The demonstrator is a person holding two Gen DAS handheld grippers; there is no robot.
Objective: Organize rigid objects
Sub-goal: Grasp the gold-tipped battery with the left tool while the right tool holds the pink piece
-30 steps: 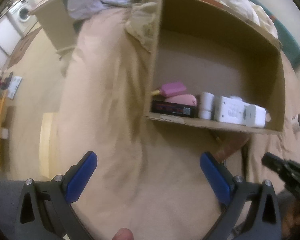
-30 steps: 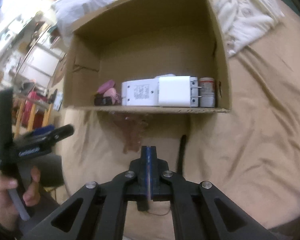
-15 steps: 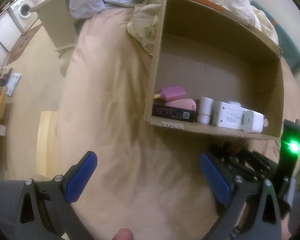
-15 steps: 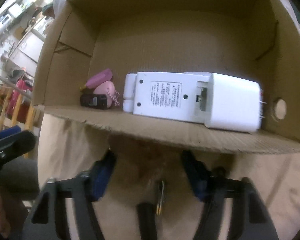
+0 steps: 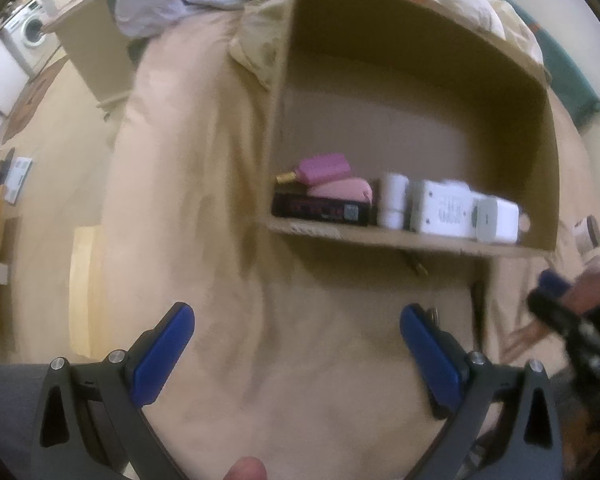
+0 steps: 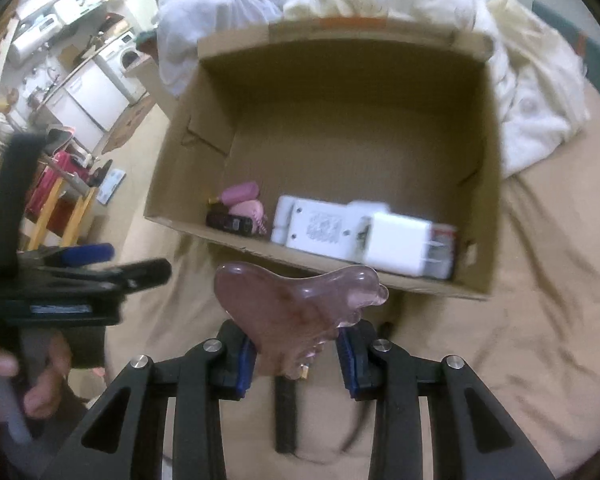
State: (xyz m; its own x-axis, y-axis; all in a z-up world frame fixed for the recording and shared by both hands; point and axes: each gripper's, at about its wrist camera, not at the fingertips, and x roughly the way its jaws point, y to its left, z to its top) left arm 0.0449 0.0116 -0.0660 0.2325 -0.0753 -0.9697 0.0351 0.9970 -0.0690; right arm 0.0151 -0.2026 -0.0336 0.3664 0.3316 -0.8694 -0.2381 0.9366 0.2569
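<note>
Only the right wrist view shows clearly the right hand-held gripper [image 6: 296,354] grasping a pink scraper [image 6: 296,308]; left hand-held gripper [image 5: 296,344] gapes.

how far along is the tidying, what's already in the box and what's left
Done: the cardboard box on the bed already holds a row along its near wall: pink cases, a black case and white chargers. In hand: the right gripper is shut on a pink scraping stone, lifted just short of the box. The left gripper is open and empty. Left: a small jar beside the box.
</note>
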